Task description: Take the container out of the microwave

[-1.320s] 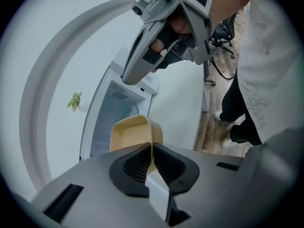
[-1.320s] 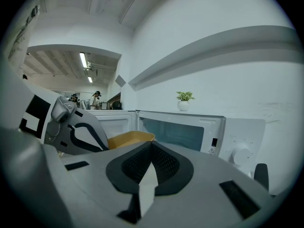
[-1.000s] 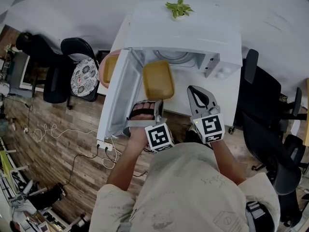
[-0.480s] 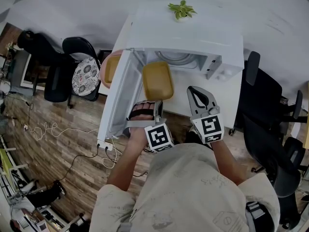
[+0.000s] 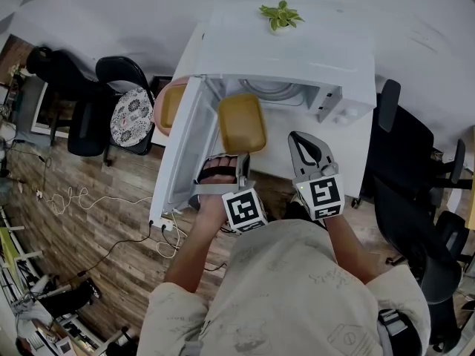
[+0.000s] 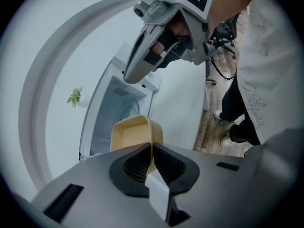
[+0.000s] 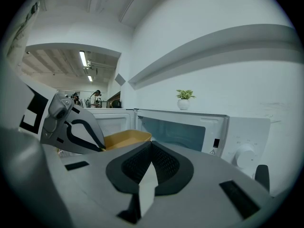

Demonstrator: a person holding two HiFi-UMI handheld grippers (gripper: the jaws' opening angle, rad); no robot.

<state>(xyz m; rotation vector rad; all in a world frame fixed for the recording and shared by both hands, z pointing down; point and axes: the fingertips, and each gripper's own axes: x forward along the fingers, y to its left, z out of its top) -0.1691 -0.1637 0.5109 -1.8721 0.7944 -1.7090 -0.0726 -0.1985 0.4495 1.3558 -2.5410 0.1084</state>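
Observation:
The yellow container (image 5: 242, 122) hangs in front of the open white microwave (image 5: 297, 58), just outside its cavity. My left gripper (image 5: 242, 159) is shut on the container's near rim, and in the left gripper view the container (image 6: 136, 132) sticks out past the left gripper (image 6: 152, 151) with its rim pinched between the jaws. To the right of the container, my right gripper (image 5: 297, 136) is shut and holds nothing. In the right gripper view the right gripper (image 7: 151, 144) faces the microwave (image 7: 190, 127), with the container (image 7: 127, 137) at its left.
The microwave door (image 5: 178, 147) stands swung open at the left, close to my left gripper. A small potted plant (image 5: 277, 13) sits on top of the microwave. Black office chairs (image 5: 111, 110) stand on both sides, and cables (image 5: 82, 199) lie on the wooden floor.

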